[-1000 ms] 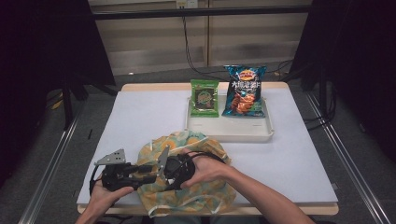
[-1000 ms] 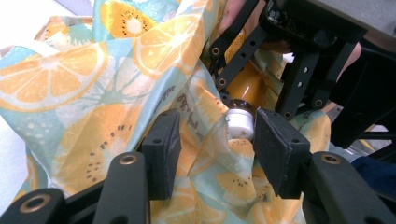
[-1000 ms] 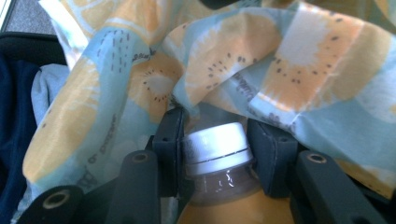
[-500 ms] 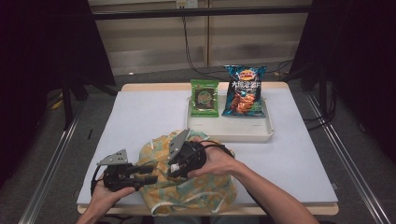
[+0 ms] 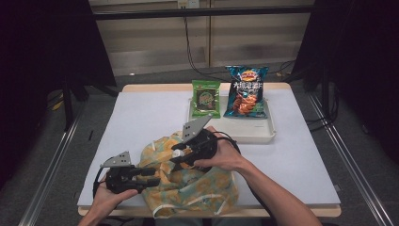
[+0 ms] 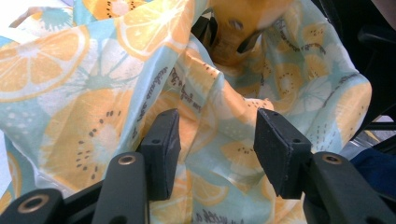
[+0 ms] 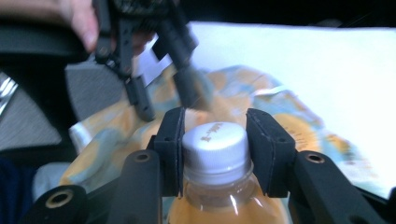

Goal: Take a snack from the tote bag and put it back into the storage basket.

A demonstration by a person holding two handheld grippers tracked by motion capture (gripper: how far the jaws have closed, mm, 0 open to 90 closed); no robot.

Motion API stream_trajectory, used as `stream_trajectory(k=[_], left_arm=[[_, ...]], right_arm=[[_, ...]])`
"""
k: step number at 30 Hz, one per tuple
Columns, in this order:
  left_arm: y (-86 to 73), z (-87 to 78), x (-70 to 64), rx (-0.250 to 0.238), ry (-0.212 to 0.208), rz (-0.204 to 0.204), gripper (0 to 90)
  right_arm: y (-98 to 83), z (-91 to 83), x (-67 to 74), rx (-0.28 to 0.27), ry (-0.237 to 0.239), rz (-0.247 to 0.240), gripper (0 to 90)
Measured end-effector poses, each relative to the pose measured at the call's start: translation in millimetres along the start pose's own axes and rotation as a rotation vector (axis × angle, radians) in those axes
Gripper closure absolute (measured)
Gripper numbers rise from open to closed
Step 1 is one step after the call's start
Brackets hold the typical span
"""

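Note:
A fruit-print cloth bag lies crumpled at the table's front edge. My right gripper hangs above it, shut on the white cap of a bottle of orange drink. Its jaws have just been closing, with the cap between the pads. My left gripper rests at the bag's left side and points into it. Its jaws stand apart with folds of the bag between them, and the pads do not press. The bottle shows above the fabric in the left gripper view.
A white tray at the back right of the white table cover holds a green snack packet and a blue chip bag. Dark stands flank the table on both sides.
My right gripper has risen from the bag and moved toward the tray, with the bottle in its jaws. The left gripper has stayed at the bag's edge.

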State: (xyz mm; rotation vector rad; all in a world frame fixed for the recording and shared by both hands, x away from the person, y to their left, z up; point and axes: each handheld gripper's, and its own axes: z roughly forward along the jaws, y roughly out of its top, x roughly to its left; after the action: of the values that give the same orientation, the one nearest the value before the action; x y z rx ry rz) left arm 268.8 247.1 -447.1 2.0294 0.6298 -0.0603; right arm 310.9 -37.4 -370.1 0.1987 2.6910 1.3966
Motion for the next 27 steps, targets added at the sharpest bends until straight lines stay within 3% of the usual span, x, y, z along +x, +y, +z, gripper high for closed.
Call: stream_trajectory(k=[3, 10, 15, 23, 27], left_arm=[[0.1, -0.4, 0.2, 0.002, 0.0, 0.005, 50.6], [0.0, 0.3, 0.2, 0.005, 0.001, 0.002, 50.5], [-0.2, 0.4, -0.2, 0.007, 0.002, 0.004, 50.3], [0.8, 1.6, -0.7, 0.01, 0.008, 0.012, 49.3], [1.7, 1.8, -2.3, 0.007, 0.015, 0.019, 48.9]], right_arm=[[-0.2, -5.9, -3.3, -0.033, 0.018, 0.025, 61.7], [-1.7, -16.8, -3.9, -0.052, -0.025, 0.029, 61.8], [-9.3, -32.9, -7.2, -0.111, -0.036, 0.051, 61.8], [-28.1, -46.2, -8.1, -0.136, -0.054, 0.09, 61.6], [-31.1, -49.1, -6.6, -0.141, -0.054, 0.087, 61.3]])
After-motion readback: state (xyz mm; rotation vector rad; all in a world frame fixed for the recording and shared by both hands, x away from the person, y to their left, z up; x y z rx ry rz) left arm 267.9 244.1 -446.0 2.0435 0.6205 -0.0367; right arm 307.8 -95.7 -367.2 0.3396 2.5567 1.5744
